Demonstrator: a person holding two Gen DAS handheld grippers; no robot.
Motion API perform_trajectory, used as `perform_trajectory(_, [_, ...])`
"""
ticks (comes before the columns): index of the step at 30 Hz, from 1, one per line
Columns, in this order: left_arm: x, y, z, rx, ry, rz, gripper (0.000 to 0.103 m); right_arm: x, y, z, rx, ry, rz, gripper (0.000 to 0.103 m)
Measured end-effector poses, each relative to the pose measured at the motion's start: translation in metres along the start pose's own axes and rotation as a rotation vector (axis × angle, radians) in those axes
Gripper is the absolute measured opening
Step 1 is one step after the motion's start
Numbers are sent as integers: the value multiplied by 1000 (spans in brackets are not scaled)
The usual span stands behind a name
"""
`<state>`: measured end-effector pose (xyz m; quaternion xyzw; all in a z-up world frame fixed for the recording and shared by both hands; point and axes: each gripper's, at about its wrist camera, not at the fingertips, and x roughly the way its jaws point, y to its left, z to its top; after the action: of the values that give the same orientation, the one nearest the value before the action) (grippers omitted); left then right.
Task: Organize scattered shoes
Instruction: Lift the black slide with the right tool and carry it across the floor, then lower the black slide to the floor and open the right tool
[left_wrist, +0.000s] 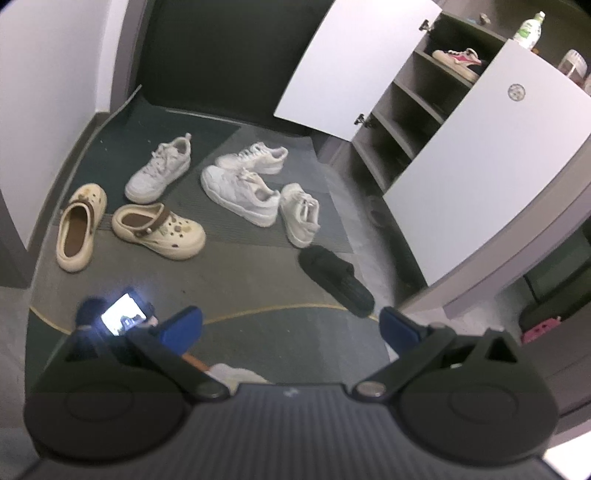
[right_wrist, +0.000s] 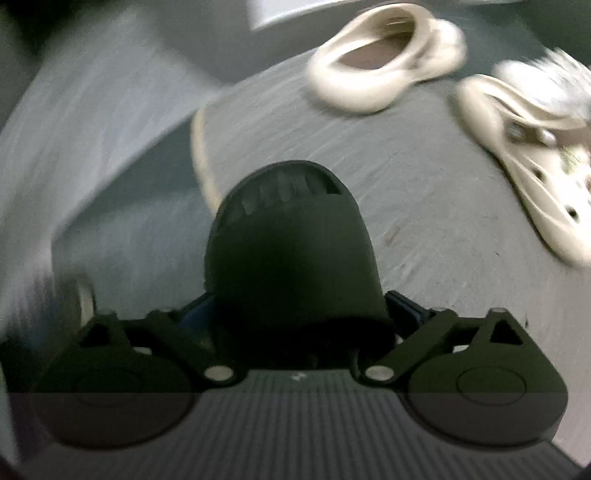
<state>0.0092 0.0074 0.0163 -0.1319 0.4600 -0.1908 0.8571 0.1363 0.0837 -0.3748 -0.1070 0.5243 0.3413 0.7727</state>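
My left gripper (left_wrist: 291, 325) is open and empty, held above the floor mat. Ahead of it lie two cream clogs (left_wrist: 159, 230), several white sneakers (left_wrist: 240, 190) and one black slide sandal (left_wrist: 334, 278). A pink and beige sneaker (left_wrist: 460, 61) sits on an upper shelf of the open shoe cabinet (left_wrist: 402, 122). My right gripper (right_wrist: 295, 314) is shut on a second black slide sandal (right_wrist: 291, 243), held above the mat; the view is motion-blurred. The two cream clogs (right_wrist: 380, 59) lie beyond it at upper right.
The cabinet's two white doors (left_wrist: 484, 162) stand open to the right. A bottle (left_wrist: 530, 26) and a jar stand on the cabinet top. The other handheld unit with a lit screen (left_wrist: 123, 314) shows at lower left. White walls bound the left side.
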Motion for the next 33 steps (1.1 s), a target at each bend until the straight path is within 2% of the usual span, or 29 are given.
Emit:
perform_trajectory(3, [0, 7, 1, -39, 11, -27, 103, -5, -3, 8, 189, -53, 26, 86])
perform_trajectory(5, [-1, 15, 3, -84, -3, -12, 103, -6, -2, 16, 348, -85, 10, 86])
perform_trajectory(8, [-2, 21, 6, -121, -16, 2, 103, 1, 3, 24, 536, -66, -33, 86])
perform_trajectory(10, [-1, 22, 7, -124, -18, 4, 103, 9, 10, 26, 611, -47, -76, 86])
perform_trajectory(14, [1, 18, 8, -99, -27, 24, 103, 25, 17, 28, 661, -31, -126, 89])
perform_trajectory(18, [3, 15, 10, -81, -31, 57, 103, 27, 12, 27, 677, -27, -101, 90])
perform_trajectory(20, [1, 13, 13, -69, -46, 67, 103, 23, 6, 28, 655, -11, -54, 103])
perform_trajectory(21, [0, 13, 15, -62, -62, 78, 103, 19, 4, 28, 643, -16, -52, 103])
perform_trajectory(26, [-13, 14, 25, -57, -124, 112, 103, -52, -16, 17, 540, -58, -46, 103])
perform_trajectory(29, [-24, 17, 29, -67, -167, 128, 103, -106, -31, -4, 508, -48, -94, 103])
perform_trajectory(31, [-31, 19, 31, -74, -192, 139, 103, -134, -41, -15, 514, -41, -119, 103])
perform_trajectory(33, [-38, 20, 32, -82, -215, 149, 103, -185, -58, -35, 570, -54, -158, 103])
